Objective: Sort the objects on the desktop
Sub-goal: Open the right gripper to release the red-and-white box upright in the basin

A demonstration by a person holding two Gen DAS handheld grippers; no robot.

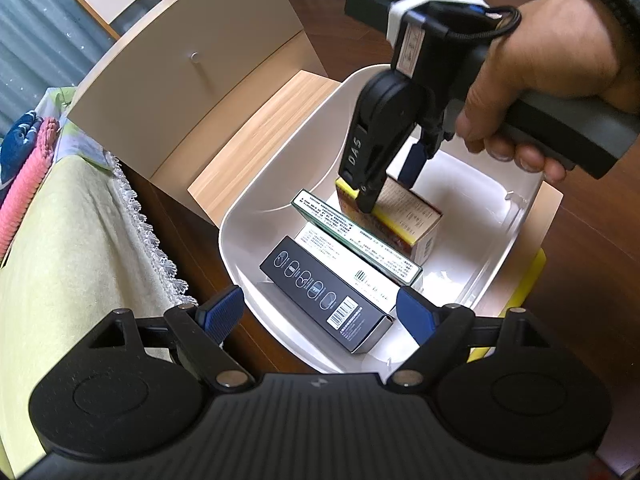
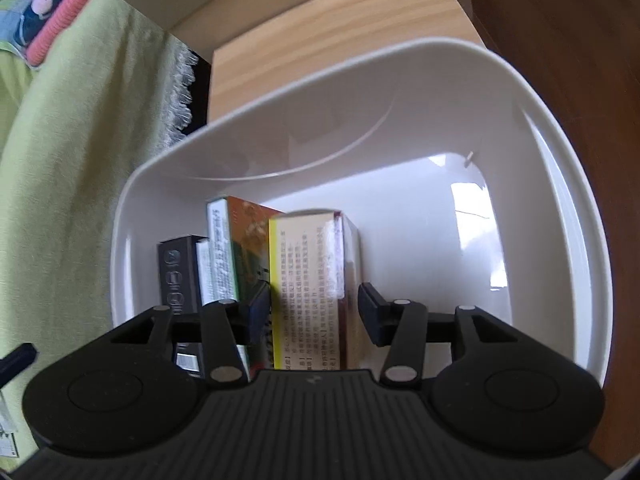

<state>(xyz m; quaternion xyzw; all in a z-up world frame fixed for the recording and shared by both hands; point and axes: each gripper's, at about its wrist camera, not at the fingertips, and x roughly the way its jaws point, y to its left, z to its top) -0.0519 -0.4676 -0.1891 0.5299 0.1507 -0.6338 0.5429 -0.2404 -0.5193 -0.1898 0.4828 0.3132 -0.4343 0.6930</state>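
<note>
Step in hand: the right tongs (image 1: 390, 190) set a yellow-and-red printed carton (image 1: 404, 216) into the white plastic bin (image 1: 280, 184), as the outermost of a row of boxes standing on edge.
Right tongs: the fingers straddle the carton. In the right wrist view a gap shows between the right pad (image 2: 370, 312) and the carton's side, and the left pad lies against or just beside the other face. The grip looks slack or opening; whether it bears any weight cannot be told.
Left tongs: the left tongs (image 1: 320, 318) are wide open and hold nothing, hovering over the bin's near rim with the end of the black barcode box (image 1: 326, 294) between the pads.
Row in the bin: black barcode box, then a white box (image 1: 344, 258), then a green-edged box (image 1: 356, 236), then the carton, packed along the bin's left wall.
Bin: it sits on the dark wood tabletop (image 1: 592, 264), partly over a pale wooden board (image 1: 264, 136).
Free space: the bin floor to the right of the carton is bare.
Doing it well: the carton's base should likely rest flat on the bin floor, its face against the green-edged box, before the pads part fully.
Withdrawal: a straight lift, pads clear of both faces, would keep the row from tipping toward the bare side.
Risk: the carton appears to lean slightly, so dragging on it could topple it.
</note>
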